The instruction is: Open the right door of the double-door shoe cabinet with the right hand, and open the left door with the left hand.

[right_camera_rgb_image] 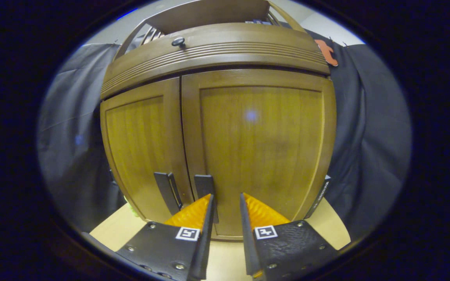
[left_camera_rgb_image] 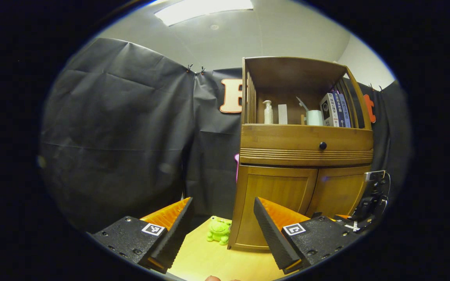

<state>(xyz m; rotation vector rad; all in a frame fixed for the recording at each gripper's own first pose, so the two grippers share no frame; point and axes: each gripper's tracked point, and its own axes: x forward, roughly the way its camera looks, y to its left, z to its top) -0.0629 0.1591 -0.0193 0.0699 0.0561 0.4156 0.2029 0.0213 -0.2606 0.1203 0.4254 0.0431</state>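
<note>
In the left gripper view, your left gripper (left_camera_rgb_image: 222,218) hangs with its fingers spread wide, holding nothing, well back from the shoe cabinet (left_camera_rgb_image: 305,152). The cabinet stands ahead and to the right on the pale wooden table (left_camera_rgb_image: 205,261), in front of the black cloth wall. Its left door (left_camera_rgb_image: 275,205) and right door (left_camera_rgb_image: 340,193) are both shut. Above them runs a drawer with a dark round knob (left_camera_rgb_image: 322,145), and above that an open shelf holding a pump bottle (left_camera_rgb_image: 268,112), a white cup (left_camera_rgb_image: 314,117) and some books (left_camera_rgb_image: 336,110). A green frog toy (left_camera_rgb_image: 219,230) sits on the table just beside the cabinet's left corner. Your other gripper (left_camera_rgb_image: 369,203) shows at the cabinet's right edge.

In the right gripper view, your right gripper (right_camera_rgb_image: 227,205) is close up against the lower part of the right door (right_camera_rgb_image: 260,148), its fingers drawn near each other with a narrow gap and nothing between them. The right door's dark handle (right_camera_rgb_image: 204,185) lies just beside the left fingertip; whether they touch, you cannot tell. The left door (right_camera_rgb_image: 141,148) has its own handle (right_camera_rgb_image: 167,191) alongside. Both doors are closed, brown panelled wood.
</note>
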